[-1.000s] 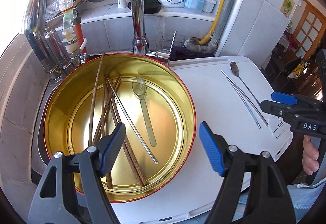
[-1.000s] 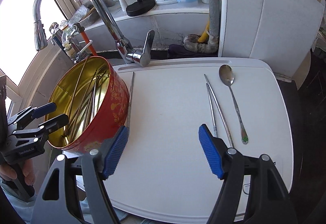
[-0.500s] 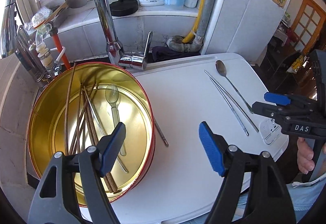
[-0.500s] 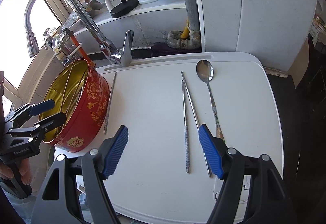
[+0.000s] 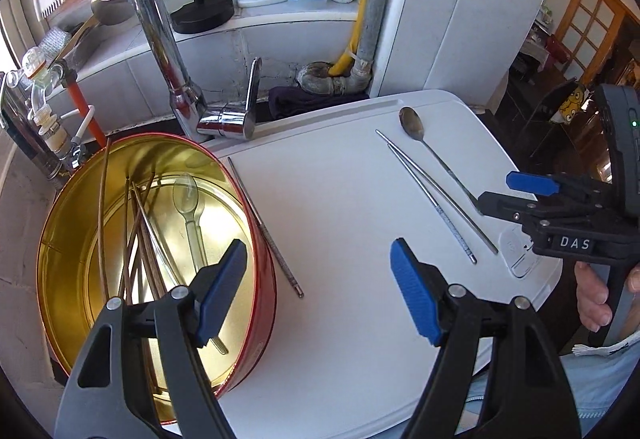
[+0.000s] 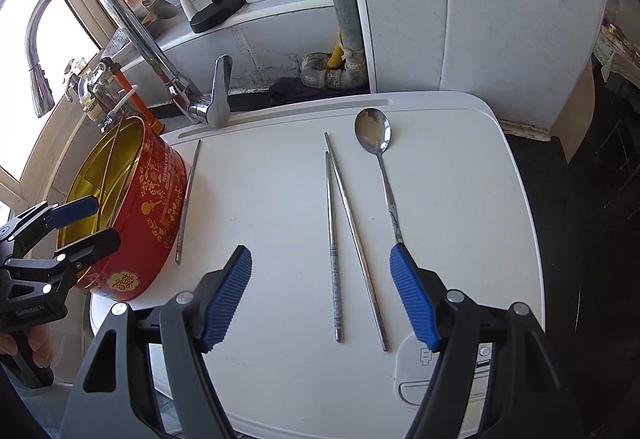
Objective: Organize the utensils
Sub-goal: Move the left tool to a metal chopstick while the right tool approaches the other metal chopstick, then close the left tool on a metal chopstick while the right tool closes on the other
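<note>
while both grippers hang over the white board [image 6: 280,199] with nothing in them, the sorting looks to be between picks. the right gripper [image 6: 320,299], jaws apart, sits above the two metal chopsticks [image 6: 332,239] and the one metal spoon [image 6: 374,131] laid side by side. the left gripper [image 5: 316,287], jaws apart too, hovers at the rim of the red tin [image 5: 264,279], which holds several wooden chopsticks, a clear spoon [image 5: 190,199] and more. one lone metal chopstick [image 5: 264,227] lies just beside the tin; i'd guess it goes next, needing a low pinch.
</note>
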Available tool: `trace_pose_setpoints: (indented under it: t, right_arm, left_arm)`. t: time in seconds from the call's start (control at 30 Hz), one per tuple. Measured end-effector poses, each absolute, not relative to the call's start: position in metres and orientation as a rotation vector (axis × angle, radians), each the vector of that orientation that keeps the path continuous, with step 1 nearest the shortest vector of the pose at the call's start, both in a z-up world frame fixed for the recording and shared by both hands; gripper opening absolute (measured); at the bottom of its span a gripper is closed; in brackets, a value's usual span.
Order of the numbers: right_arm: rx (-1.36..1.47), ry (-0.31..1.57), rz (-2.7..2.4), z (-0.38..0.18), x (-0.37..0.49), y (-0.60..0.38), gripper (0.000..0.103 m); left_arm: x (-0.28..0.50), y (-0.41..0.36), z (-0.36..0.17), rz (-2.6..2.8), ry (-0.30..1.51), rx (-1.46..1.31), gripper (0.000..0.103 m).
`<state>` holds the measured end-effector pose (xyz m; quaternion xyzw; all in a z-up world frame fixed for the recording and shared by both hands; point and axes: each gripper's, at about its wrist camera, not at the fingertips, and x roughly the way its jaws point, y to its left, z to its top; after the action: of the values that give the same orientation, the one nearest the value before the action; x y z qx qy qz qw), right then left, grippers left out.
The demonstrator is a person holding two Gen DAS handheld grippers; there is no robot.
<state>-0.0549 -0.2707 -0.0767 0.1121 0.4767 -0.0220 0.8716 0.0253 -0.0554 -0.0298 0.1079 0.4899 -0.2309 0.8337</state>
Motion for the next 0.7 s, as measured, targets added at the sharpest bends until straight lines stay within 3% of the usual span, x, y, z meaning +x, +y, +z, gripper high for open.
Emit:
trace_pose_setpoints:
  t: [0.43,0.7]
  right_arm:
    - [0.147,1.049,-0.039,-0.097,-0.038,-0.286,0.072]
    - [-0.024,1.104,0.14,-0.117,-0.037,-0.291,0.059]
  left_arm:
    - [0.052,-0.109,-0.06,-0.61,1.128,0.24,0.073]
    - [0.072,-0.161,-0.102,-0.641,1.241,0.201,0.073]
